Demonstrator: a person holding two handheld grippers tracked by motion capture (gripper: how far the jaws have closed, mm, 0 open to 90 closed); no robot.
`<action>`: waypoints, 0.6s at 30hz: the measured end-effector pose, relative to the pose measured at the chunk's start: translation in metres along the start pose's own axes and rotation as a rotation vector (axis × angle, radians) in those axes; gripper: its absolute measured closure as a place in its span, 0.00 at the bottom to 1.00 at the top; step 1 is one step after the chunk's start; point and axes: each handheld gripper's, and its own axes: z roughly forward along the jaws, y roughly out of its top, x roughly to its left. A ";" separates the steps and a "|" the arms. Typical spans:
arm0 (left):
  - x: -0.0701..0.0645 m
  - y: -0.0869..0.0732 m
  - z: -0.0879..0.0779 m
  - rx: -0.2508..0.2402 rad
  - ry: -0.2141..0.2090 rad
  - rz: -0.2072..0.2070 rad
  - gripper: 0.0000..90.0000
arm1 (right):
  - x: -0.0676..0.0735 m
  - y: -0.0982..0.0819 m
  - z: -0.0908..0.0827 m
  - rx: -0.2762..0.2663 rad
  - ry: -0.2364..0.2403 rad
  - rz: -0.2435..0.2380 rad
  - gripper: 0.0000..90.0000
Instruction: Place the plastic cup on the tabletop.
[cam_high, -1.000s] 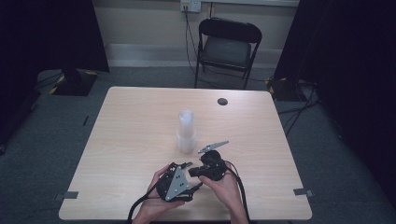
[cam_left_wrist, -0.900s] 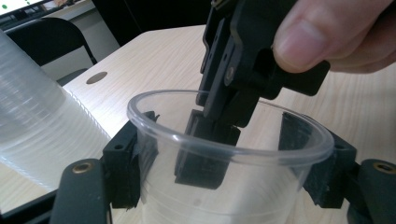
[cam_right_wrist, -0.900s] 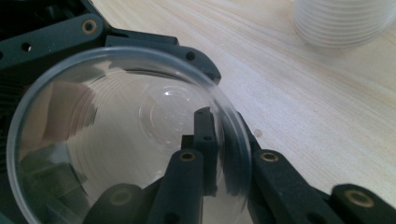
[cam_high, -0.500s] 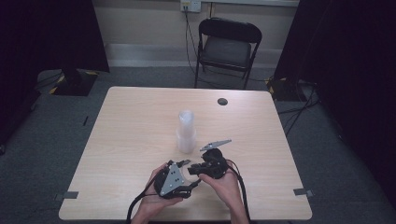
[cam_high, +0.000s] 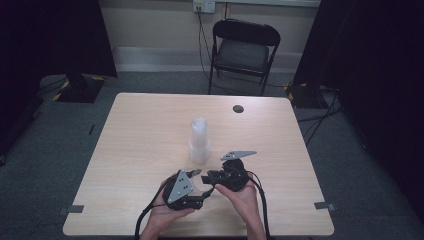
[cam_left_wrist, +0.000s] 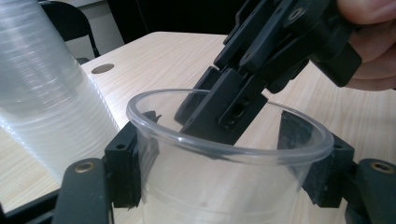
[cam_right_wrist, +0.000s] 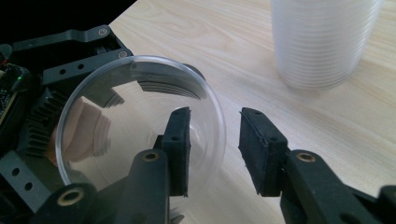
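While a single clear cup (cam_left_wrist: 224, 168) is clamped across its body by the left gripper (cam_left_wrist: 224, 186), its rim is straddled by the right gripper (cam_right_wrist: 215, 154), whose jaws have just been opening: one finger (cam_right_wrist: 177, 149) is set inside the mouth, the other outside, neither pressing the wall. The cup's axis is pointed toward the right gripper, and the cup stack (cam_high: 199, 141) is seen just beyond both.
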 end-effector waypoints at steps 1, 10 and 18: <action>0.001 0.000 0.000 -0.005 -0.001 -0.016 0.33 | 0.000 0.000 0.000 -0.004 0.003 0.000 0.70; 0.005 -0.001 -0.001 -0.019 -0.025 -0.083 0.32 | -0.001 -0.003 -0.006 -0.103 0.008 -0.016 0.65; 0.009 -0.001 -0.005 -0.017 -0.028 -0.128 0.33 | -0.001 -0.012 -0.015 -0.194 -0.005 -0.006 0.54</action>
